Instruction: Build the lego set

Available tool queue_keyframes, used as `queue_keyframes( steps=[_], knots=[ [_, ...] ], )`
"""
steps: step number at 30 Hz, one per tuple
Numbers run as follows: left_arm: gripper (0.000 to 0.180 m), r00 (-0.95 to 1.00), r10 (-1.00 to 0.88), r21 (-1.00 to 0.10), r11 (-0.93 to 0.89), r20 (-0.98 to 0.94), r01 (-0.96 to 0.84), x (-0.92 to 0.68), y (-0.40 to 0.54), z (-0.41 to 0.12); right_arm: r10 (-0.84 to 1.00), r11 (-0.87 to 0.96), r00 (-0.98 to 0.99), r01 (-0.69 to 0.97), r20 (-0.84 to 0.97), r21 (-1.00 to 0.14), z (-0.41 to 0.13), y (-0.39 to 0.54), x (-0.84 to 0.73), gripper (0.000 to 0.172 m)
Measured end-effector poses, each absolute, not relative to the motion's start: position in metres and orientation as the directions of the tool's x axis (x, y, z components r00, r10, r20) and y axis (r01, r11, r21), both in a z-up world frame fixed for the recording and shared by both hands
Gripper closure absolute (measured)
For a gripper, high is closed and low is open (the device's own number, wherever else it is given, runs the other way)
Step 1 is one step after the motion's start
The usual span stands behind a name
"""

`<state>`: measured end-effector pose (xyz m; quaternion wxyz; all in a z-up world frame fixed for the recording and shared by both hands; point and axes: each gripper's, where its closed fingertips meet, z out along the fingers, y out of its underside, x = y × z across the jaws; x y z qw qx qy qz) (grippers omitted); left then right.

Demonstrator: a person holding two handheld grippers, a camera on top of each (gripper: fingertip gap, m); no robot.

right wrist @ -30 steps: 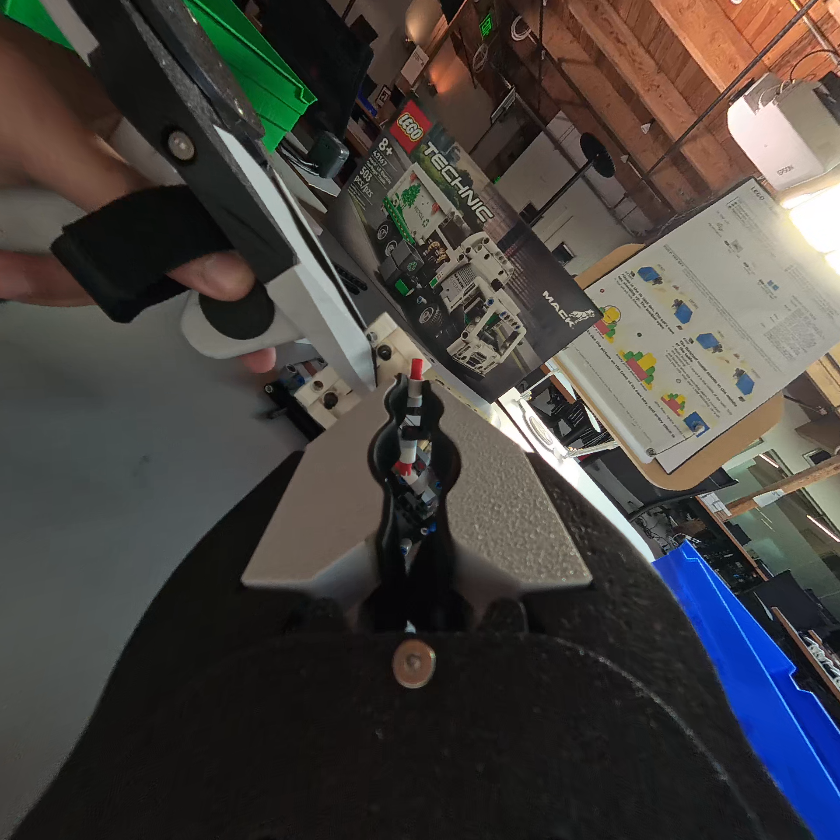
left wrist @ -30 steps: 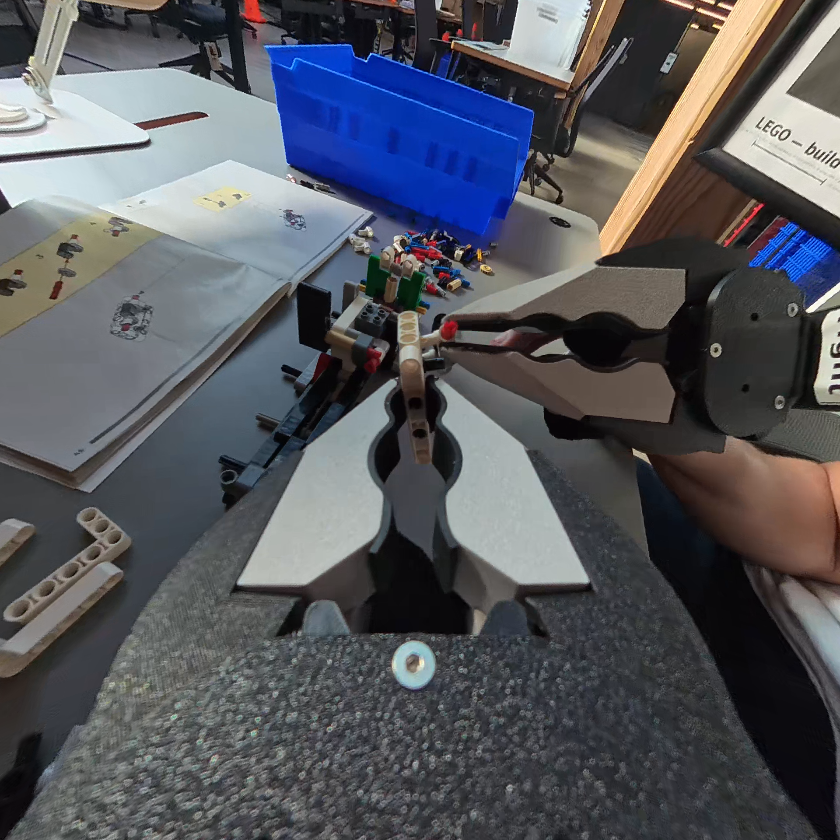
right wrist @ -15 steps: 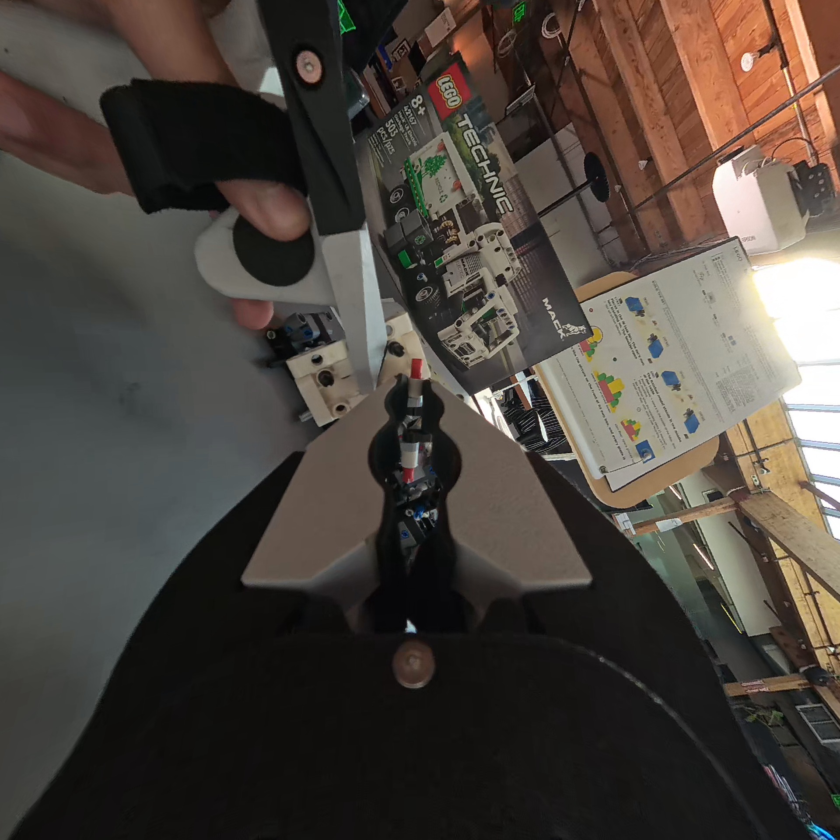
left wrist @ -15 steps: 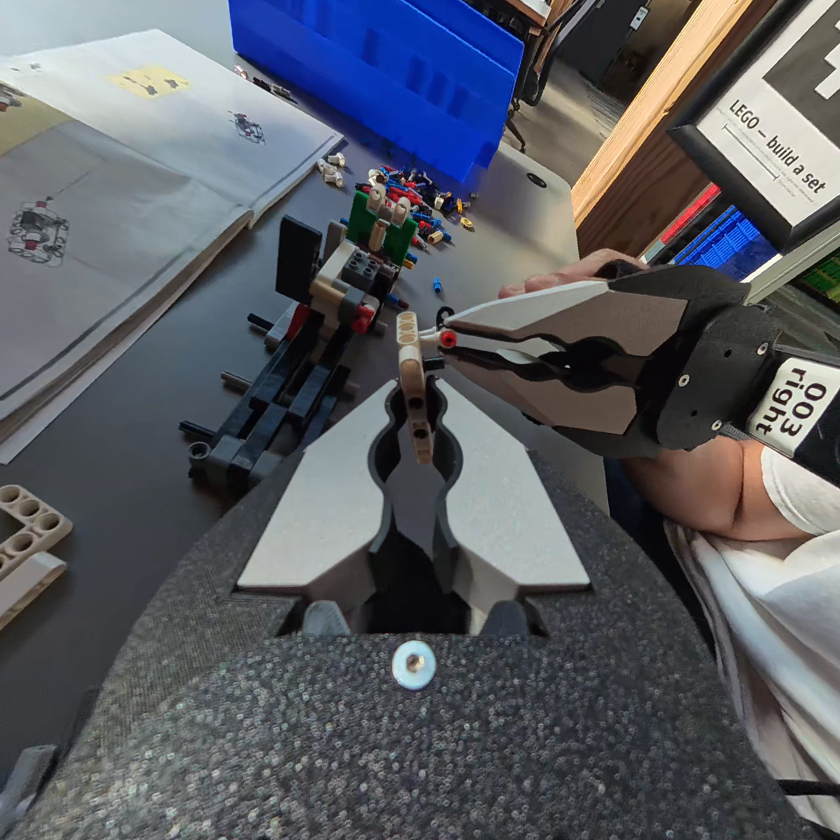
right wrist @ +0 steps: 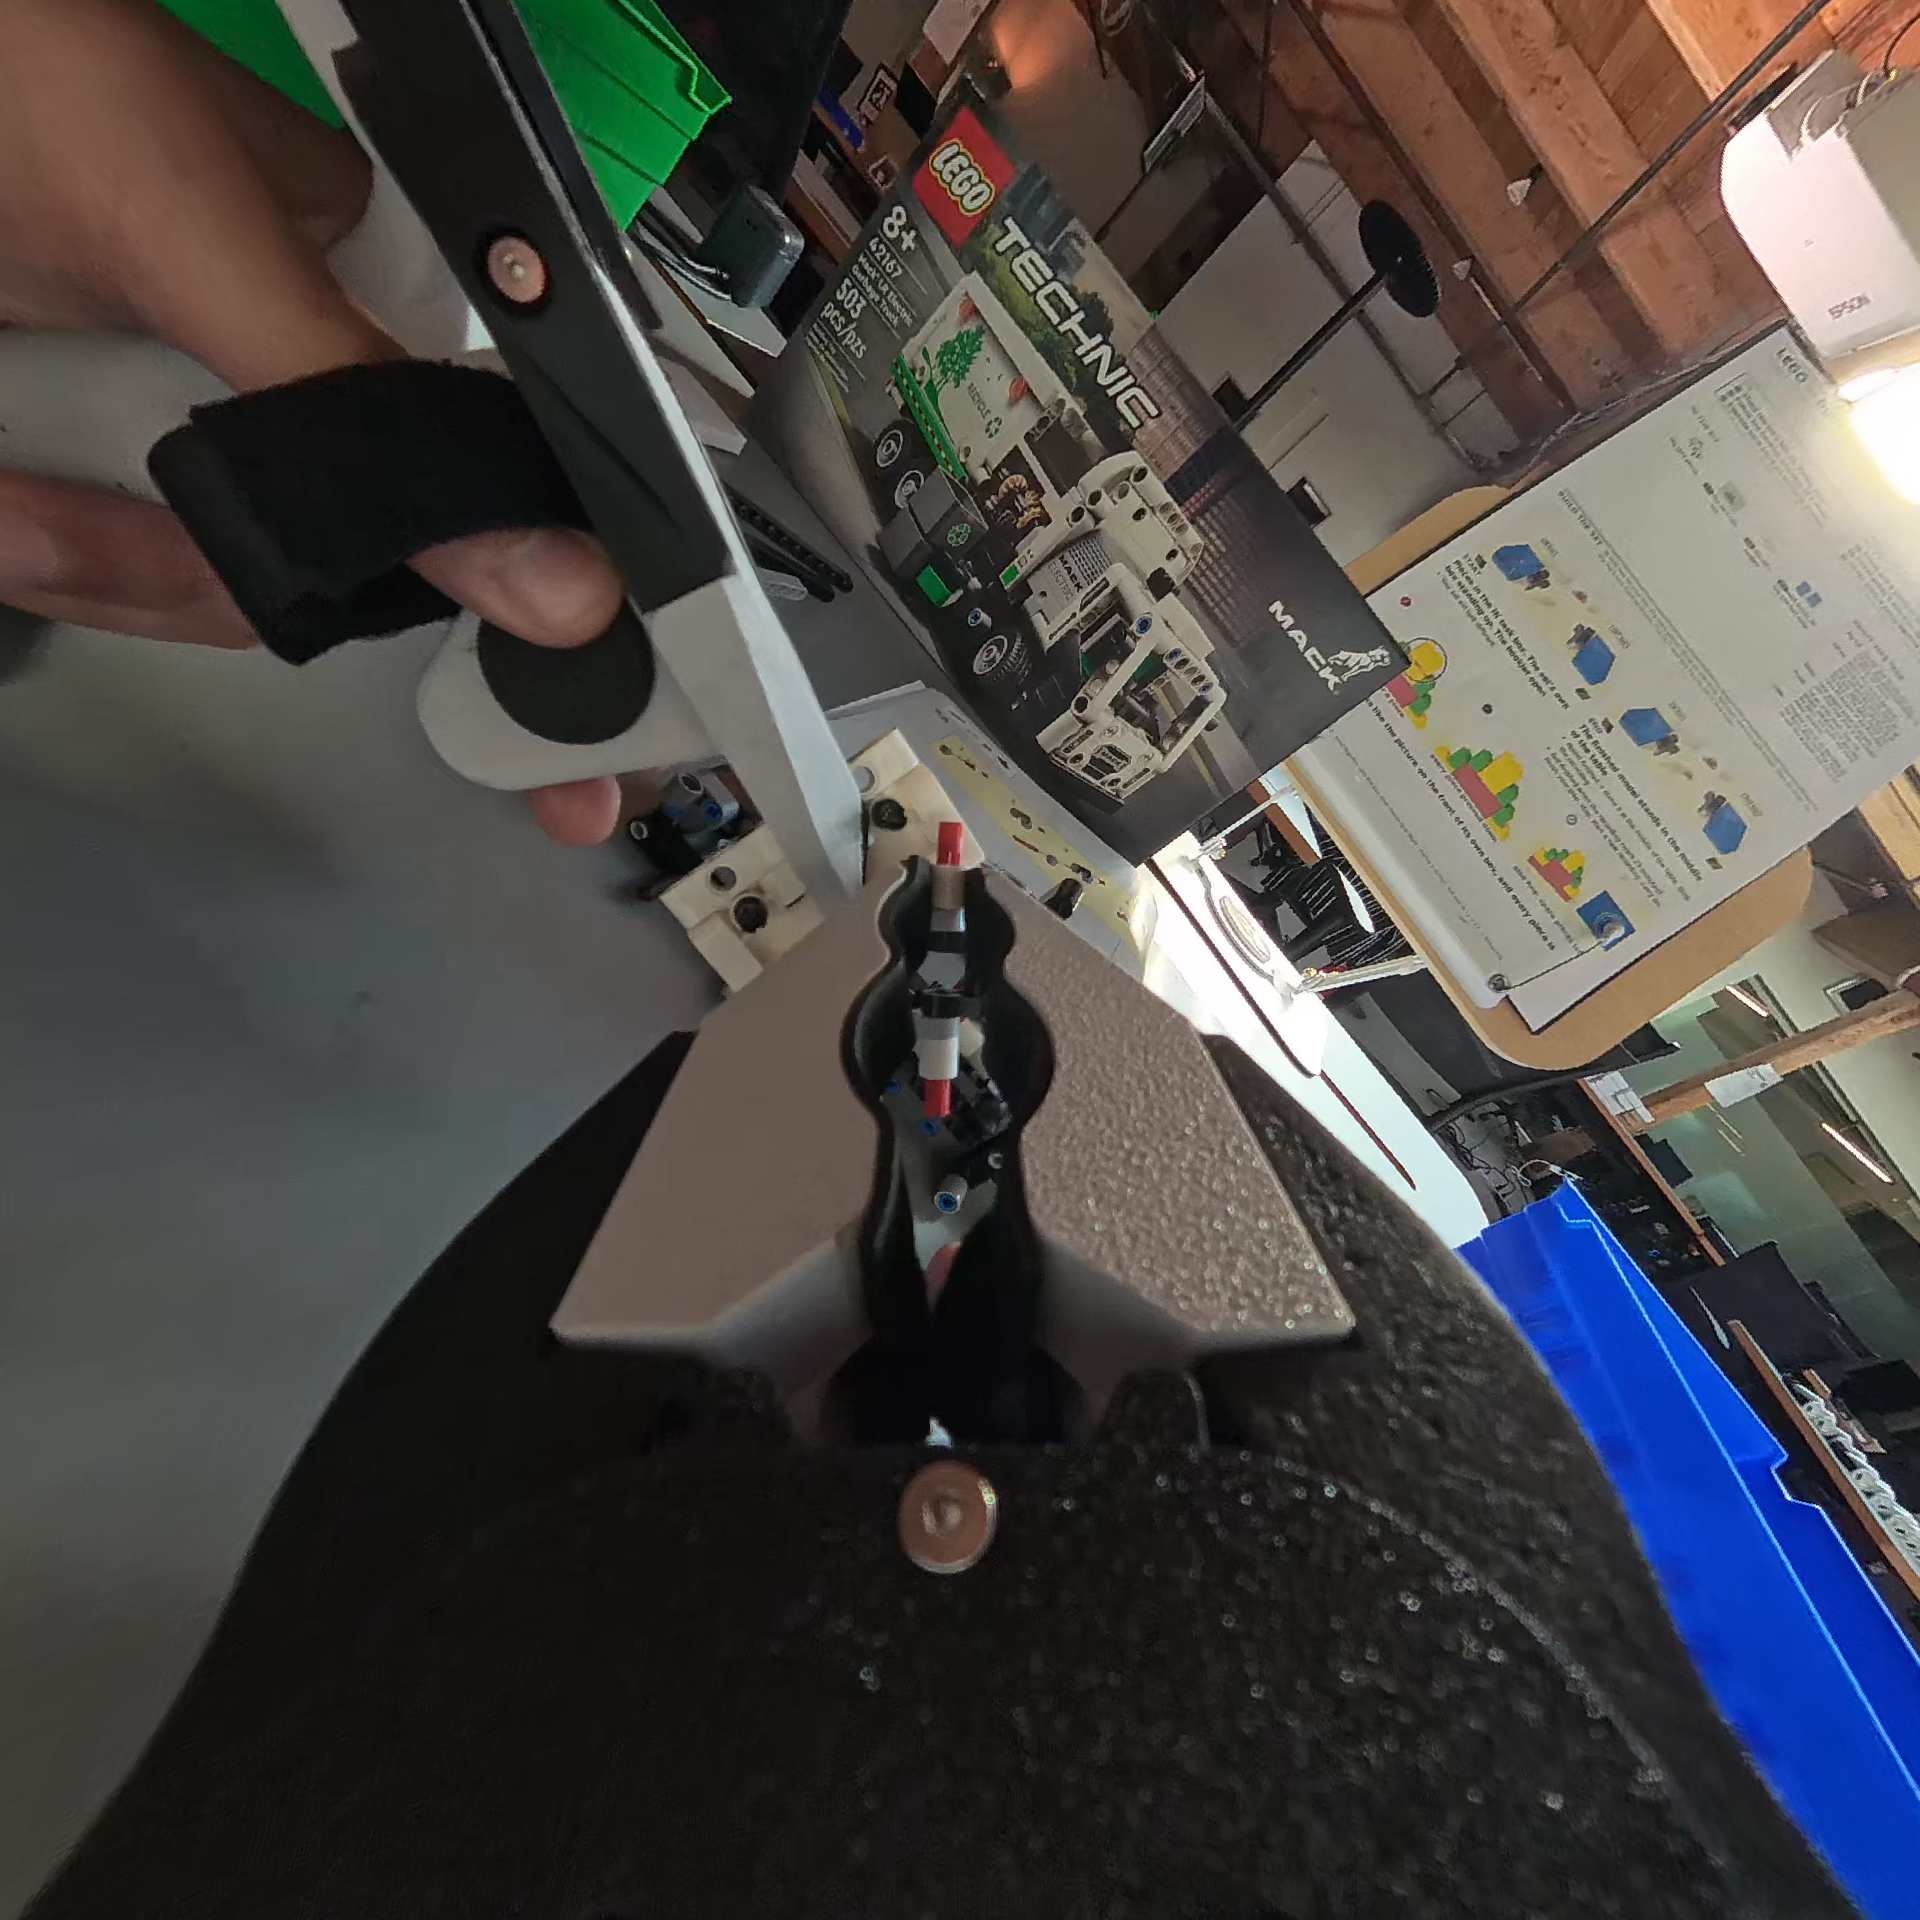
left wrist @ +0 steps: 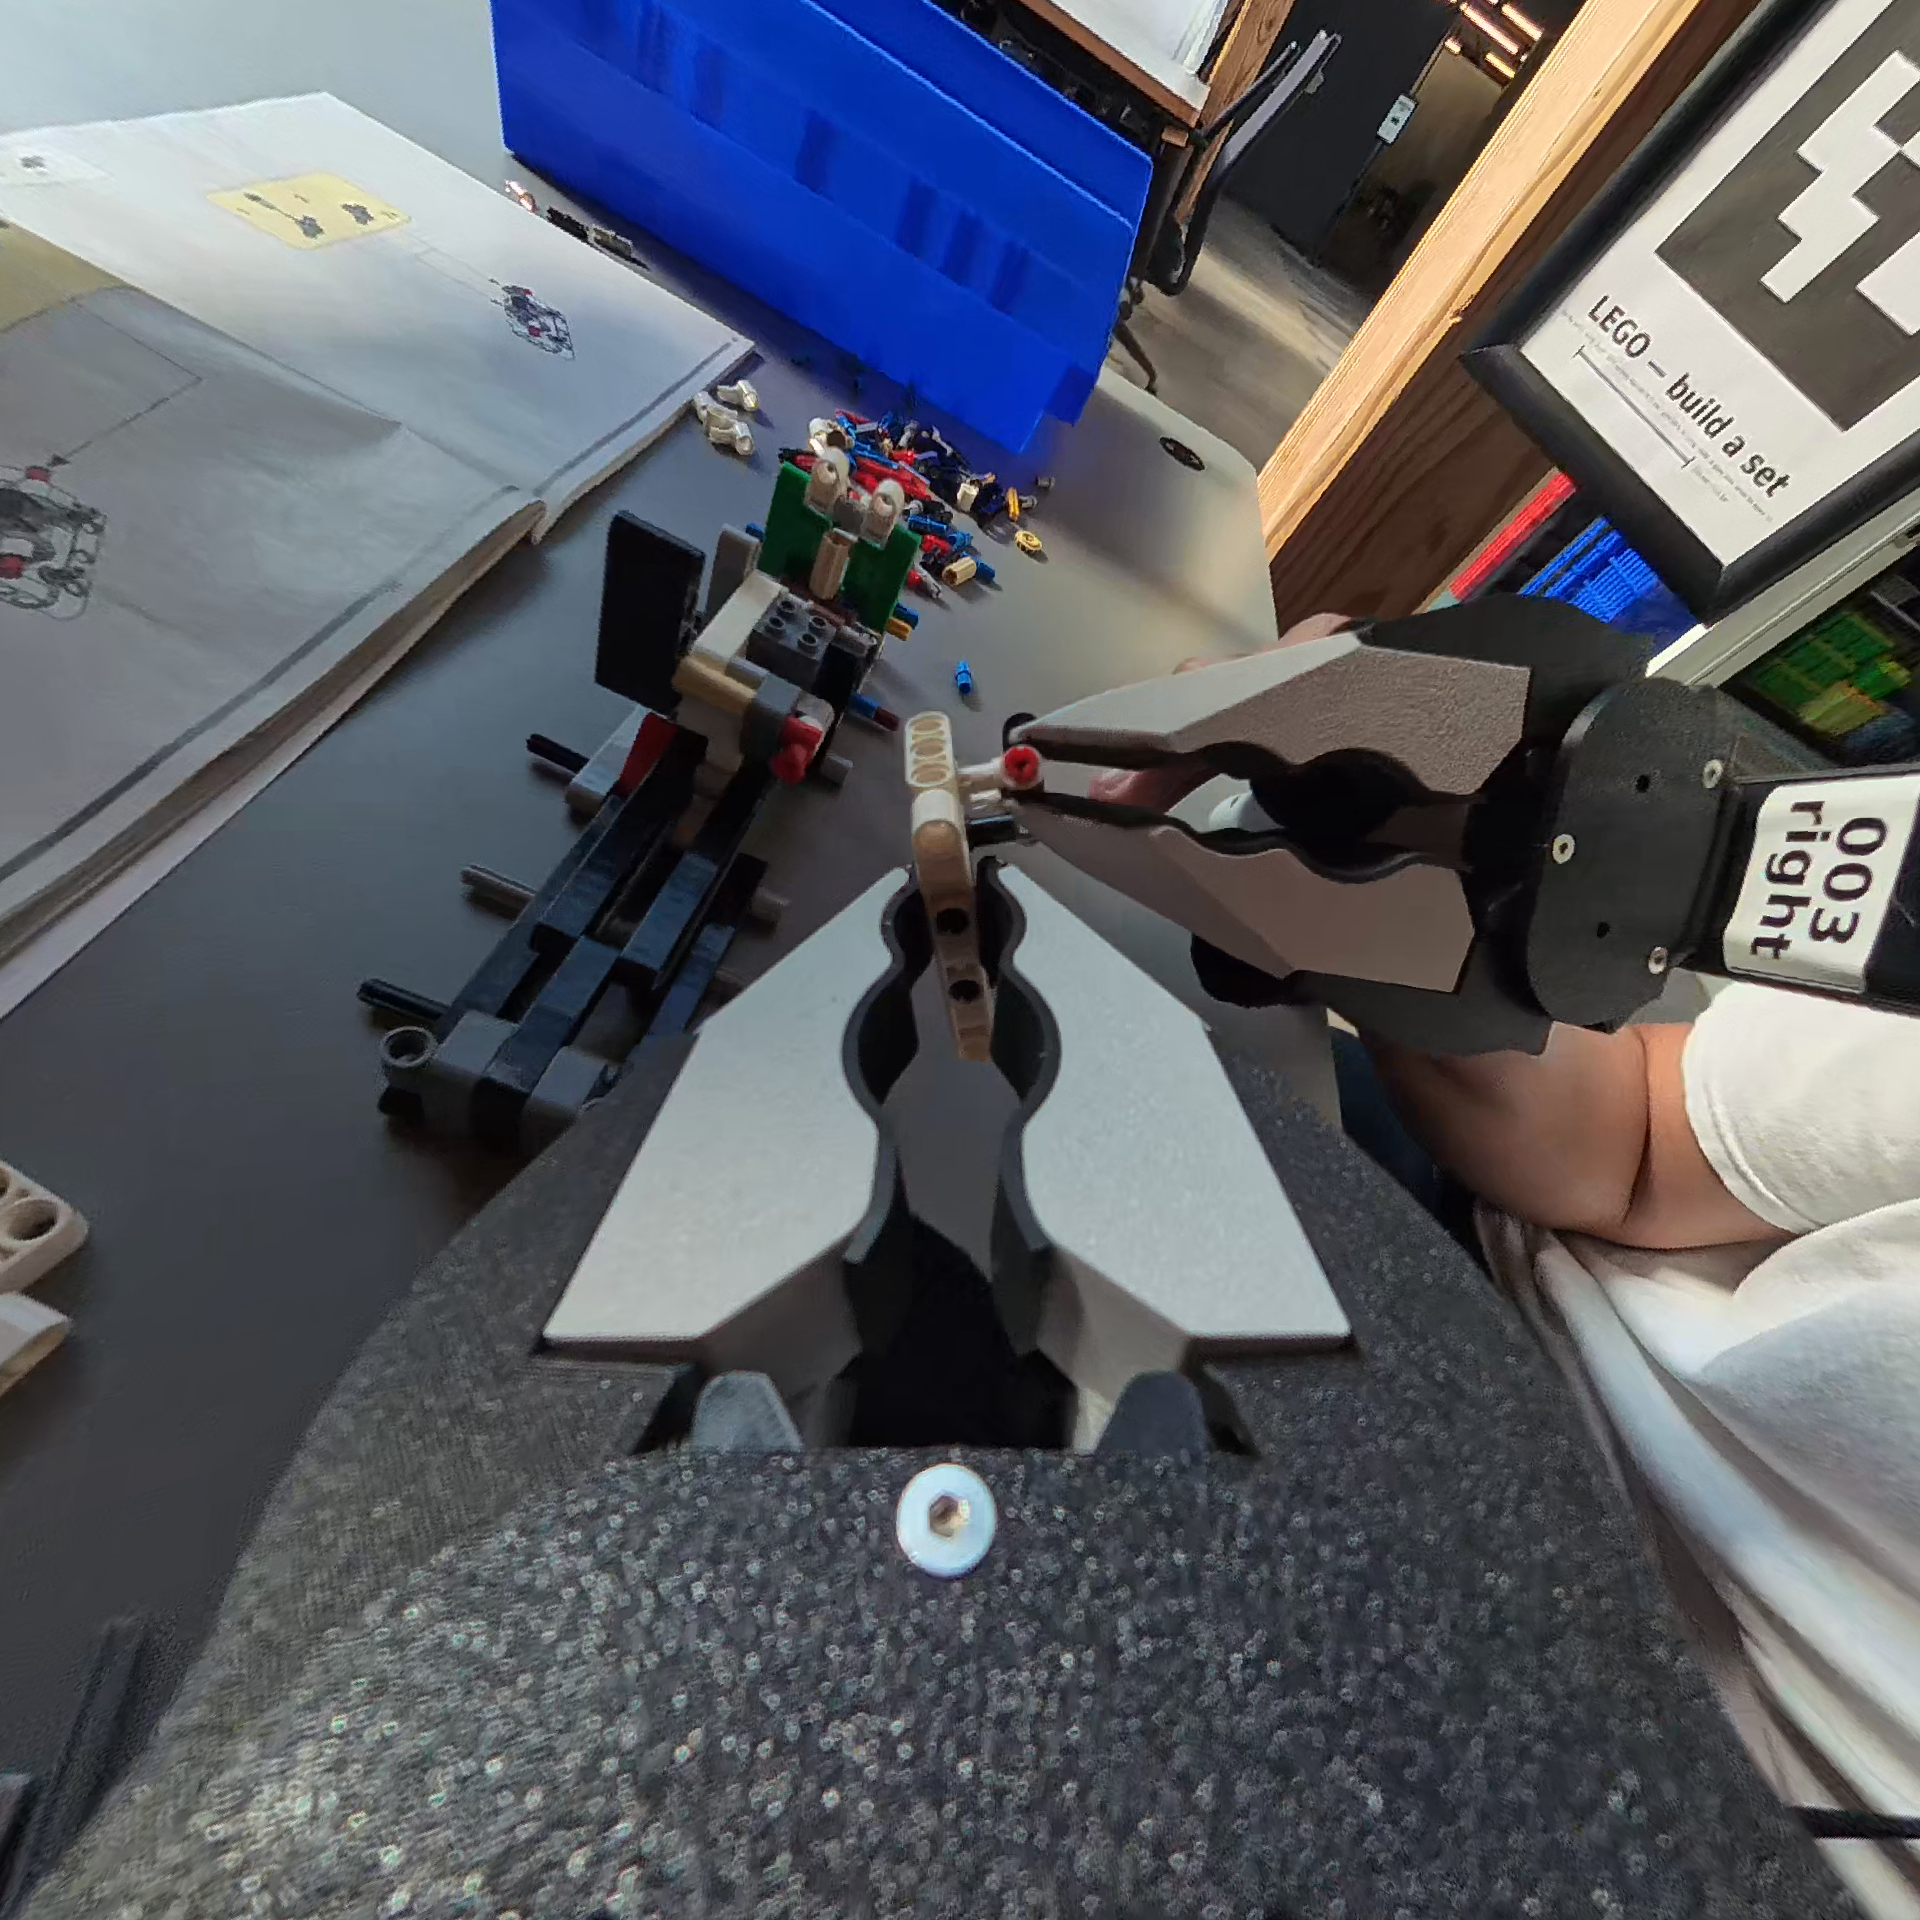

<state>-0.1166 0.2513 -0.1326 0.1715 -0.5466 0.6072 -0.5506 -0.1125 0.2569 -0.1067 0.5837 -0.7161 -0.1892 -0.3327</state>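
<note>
In the left wrist view my left gripper (left wrist: 951, 883) is shut on a tan holed beam (left wrist: 956, 935) and holds it upright above the dark table (left wrist: 260, 1039). The beam's bent upper end (left wrist: 928, 748) sticks out past the fingertips. My right gripper (left wrist: 1023, 784) reaches in from the right, shut on a small axle assembly with a red end (left wrist: 1023, 766) that meets the beam's side. In the right wrist view my right gripper (right wrist: 943, 883) clamps that red, white and black axle assembly (right wrist: 940, 1029). The left gripper's finger (right wrist: 769, 748) and the beam (right wrist: 727, 904) lie just ahead of it.
A dark blue and black partial build (left wrist: 644, 831) lies left of the grippers, with a green piece (left wrist: 831, 530) behind it. Loose small parts (left wrist: 935, 478), a blue bin (left wrist: 831, 208), an open instruction booklet (left wrist: 260, 416) and pale beams (left wrist: 26, 1236) lie around. A set box (right wrist: 1039, 499) stands beyond. The tips of both grippers are at nearly the same place. My right gripper's tips are some 11 centimetres from the green piece (left wrist: 831, 530).
Both grippers have moved together to the right of and back from the partial build, keeping beam and axle assembly pressed together. Both grasps have held.
</note>
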Motion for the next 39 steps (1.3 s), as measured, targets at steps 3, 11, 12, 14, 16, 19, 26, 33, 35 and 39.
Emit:
queue_keyframes(
  steps=[3, 11, 12, 14, 16, 19, 26, 33, 35, 39],
  knots=[
    [0.174, -0.353, -0.822, -0.838, -0.246, 0.446, -0.487, -0.117, 0.25, -0.131, -0.11, -0.236, 0.732, 0.638, 0.672, -0.733, -0.106, 0.256, -0.112, 0.168],
    [0.174, -0.35, -0.769, -0.789, -0.307, 0.535, -0.532, -0.118, 0.249, -0.134, -0.074, -0.217, 0.688, 0.695, 0.722, -0.685, -0.108, 0.257, -0.113, 0.167],
    [0.174, -0.35, -0.761, -0.782, -0.313, 0.546, -0.54, -0.118, 0.249, -0.135, -0.071, -0.215, 0.667, 0.716, 0.742, -0.664, -0.109, 0.257, -0.113, 0.167],
    [0.174, -0.346, -0.763, -0.779, -0.311, 0.546, -0.544, -0.118, 0.249, -0.136, -0.063, -0.22, 0.68, 0.705, 0.731, -0.675, -0.112, 0.257, -0.112, 0.167],
    [0.174, -0.354, -0.804, -0.823, -0.269, 0.478, -0.5, -0.117, 0.249, -0.132, -0.08, -0.214, 0.775, 0.601, 0.627, -0.77, -0.107, 0.256, -0.112, 0.167],
    [0.174, -0.358, -0.884, -0.909, -0.15, 0.299, -0.389, -0.116, 0.25, -0.123, -0.126, -0.17, 0.871, 0.453, 0.476, -0.875, -0.097, 0.254, -0.112, 0.167],
    [0.174, -0.295, -0.945, -0.967, -0.07, 0.143, -0.245, -0.116, 0.255, -0.108, -0.135, -0.054, 0.976, 0.165, 0.171, -0.985, -0.083, 0.255, -0.113, 0.167],
    [0.174, -0.274, -0.955, -0.973, -0.052, 0.115, -0.226, -0.116, 0.256, -0.106, -0.137, -0.034, 0.981, 0.131, 0.134, -0.991, -0.082, 0.256, -0.113, 0.167],
    [0.174, -0.263, -0.957, -0.971, -0.06, 0.121, -0.23, -0.115, 0.255, -0.106, -0.134, -0.035, 0.984, 0.115, 0.119, -0.993, -0.083, 0.256, -0.112, 0.167],
    [0.174, -0.195, -0.977, -0.971, -0.037, 0.085, -0.237, -0.113, 0.258, -0.109, -0.165, -0.061, 0.974, 0.147, 0.155, -0.987, -0.086, 0.257, -0.11, 0.167]
  ],
)
